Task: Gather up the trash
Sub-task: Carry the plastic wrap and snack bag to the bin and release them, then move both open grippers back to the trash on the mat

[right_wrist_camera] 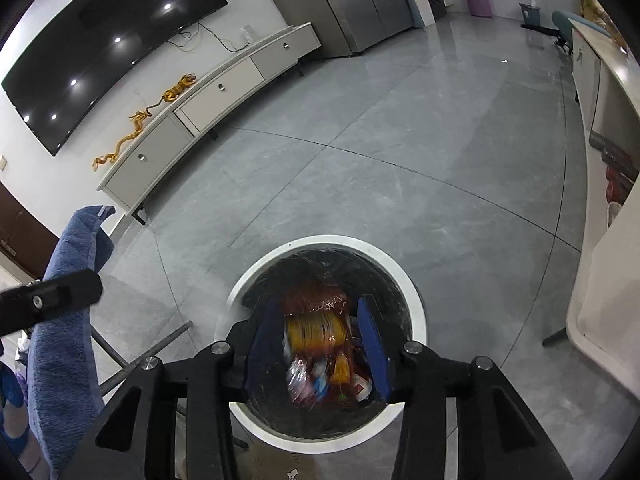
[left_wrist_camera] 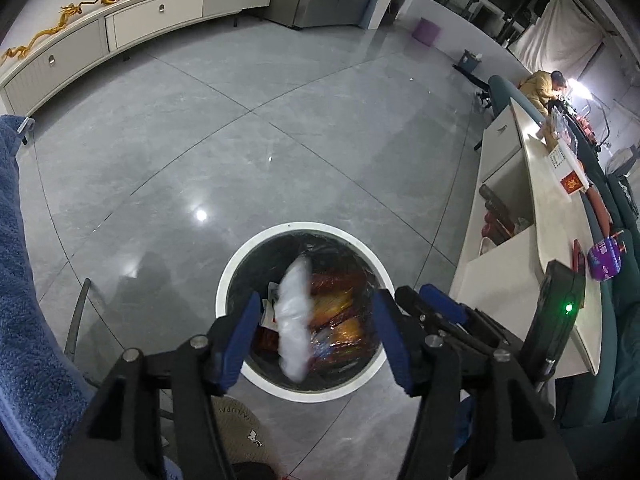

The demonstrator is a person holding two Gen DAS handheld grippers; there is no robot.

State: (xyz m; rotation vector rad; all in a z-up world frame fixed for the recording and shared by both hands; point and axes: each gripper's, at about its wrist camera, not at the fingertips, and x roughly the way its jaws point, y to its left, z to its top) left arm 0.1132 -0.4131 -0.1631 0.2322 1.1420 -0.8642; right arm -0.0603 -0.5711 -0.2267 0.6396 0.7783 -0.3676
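Trash drops now: your left hand-held gripper, fingers apart, has a blurred white bag above the bin at lower centre. Right hand-held gripper gapes too; keep both centred over the rim.

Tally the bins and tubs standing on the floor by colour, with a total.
White bin: 1
Purple tub: 1
Dark bin: 1
Total: 3
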